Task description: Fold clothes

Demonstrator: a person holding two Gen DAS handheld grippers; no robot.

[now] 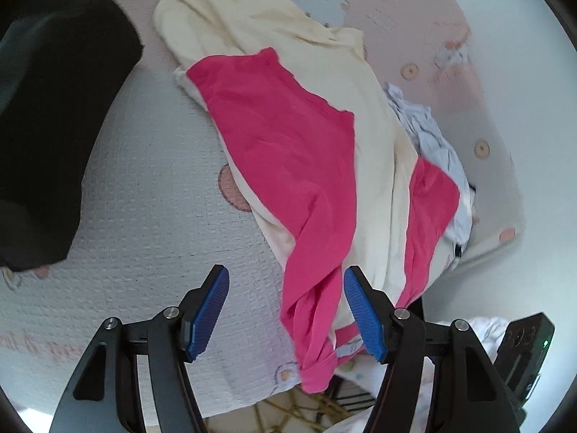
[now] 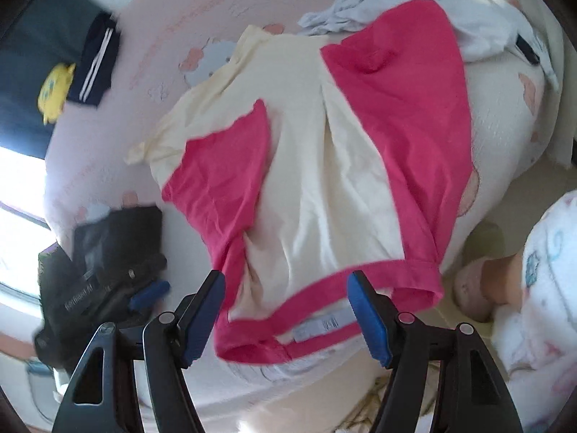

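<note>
Cream-and-pink shirt (image 2: 324, 180) lies spread on the bed (image 1: 144, 180), ready for folding, near both wide, empty tools (image 1: 286, 310) (image 2: 286, 310) at 6 o'clock.

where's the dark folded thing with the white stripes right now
In the right wrist view the dark striped garment lies at the upper left on the pink bedspread, right beside a yellow plush toy and well clear of the cream and pink shirt.
</note>
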